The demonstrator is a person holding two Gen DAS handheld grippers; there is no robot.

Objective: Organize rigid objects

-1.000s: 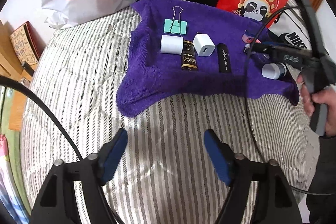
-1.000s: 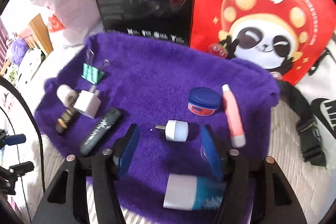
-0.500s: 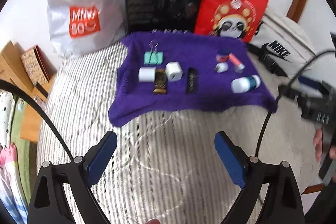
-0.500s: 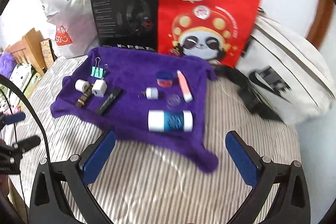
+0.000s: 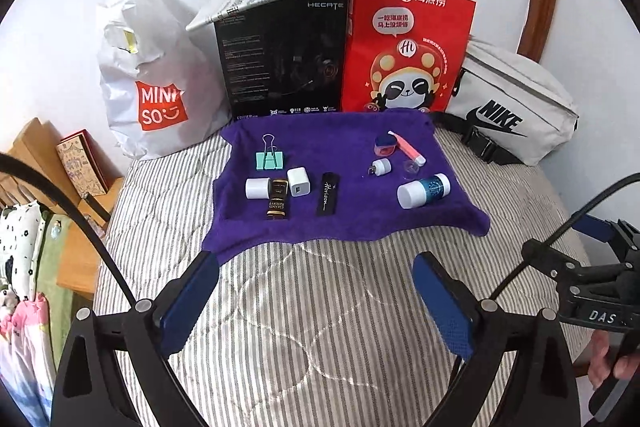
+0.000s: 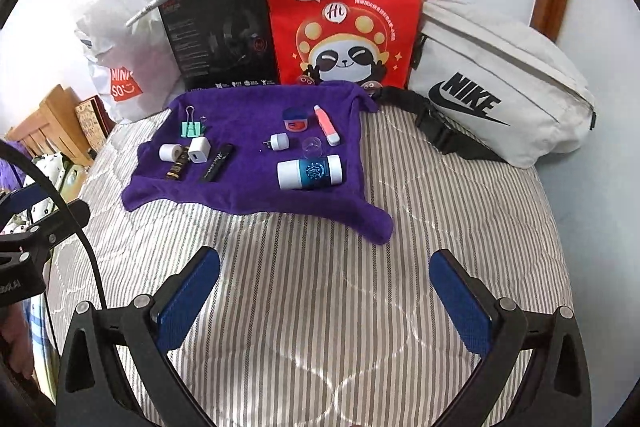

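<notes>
Both hand-held grippers pulled back from purple towel [image 5: 344, 219], left [image 5: 316, 301] just widening, right [image 6: 324, 301] apart, seemingly empty.

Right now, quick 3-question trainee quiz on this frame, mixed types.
1. True or false: the teal binder clip lies on the purple towel.
2. Which lies nearest the towel's front edge on its right side? A) pink tube B) white-and-blue bottle C) blue-lidded jar
3. Fill in: both the left hand-held gripper and the right hand-held gripper are ____.

Key: 1 true; 2 B; 3 open, nothing between the fingers.
</notes>
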